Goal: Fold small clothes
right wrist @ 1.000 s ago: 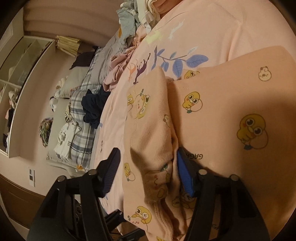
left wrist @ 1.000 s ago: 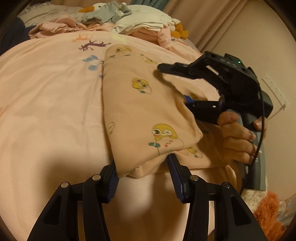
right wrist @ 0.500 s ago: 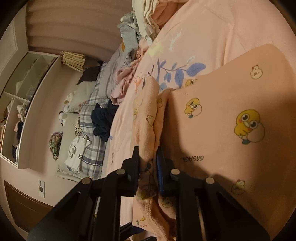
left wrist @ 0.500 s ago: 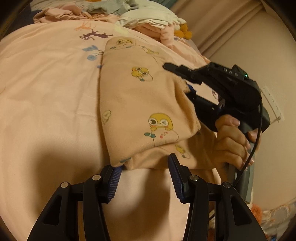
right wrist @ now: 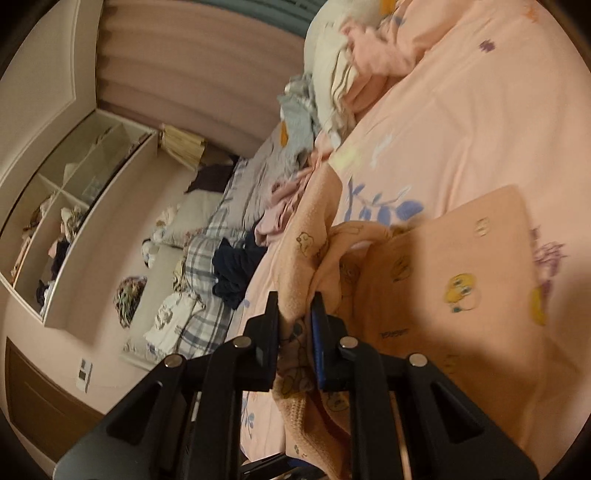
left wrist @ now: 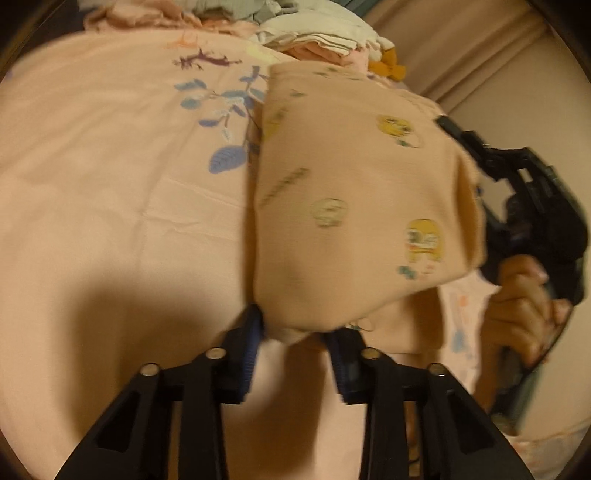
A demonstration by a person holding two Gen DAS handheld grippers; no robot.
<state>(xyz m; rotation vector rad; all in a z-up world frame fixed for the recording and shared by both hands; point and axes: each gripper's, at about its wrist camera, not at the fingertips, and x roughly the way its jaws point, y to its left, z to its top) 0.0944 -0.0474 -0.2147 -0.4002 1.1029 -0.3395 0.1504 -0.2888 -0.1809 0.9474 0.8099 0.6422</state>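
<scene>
A small peach garment [left wrist: 351, 206] printed with yellow ducks lies folded on the pink bedspread [left wrist: 110, 184]. In the left wrist view my left gripper [left wrist: 295, 334] stands with its jaws apart around the garment's near corner, which bulges between them. My right gripper [left wrist: 517, 192] shows at the right edge of the garment. In the right wrist view my right gripper [right wrist: 297, 321] is shut on a bunched edge of the garment [right wrist: 443, 288] and lifts it off the bed.
A heap of loose clothes [left wrist: 314, 33] lies at the far end of the bed. In the right wrist view a plaid blanket [right wrist: 207, 258] with dark clothes [right wrist: 236, 269] lies beside the bed, and wall shelves [right wrist: 66, 229] hold more items.
My right gripper closed on the garment's edge and raised it. My left gripper moved up to the near corner, its jaws narrowing around the cloth.
</scene>
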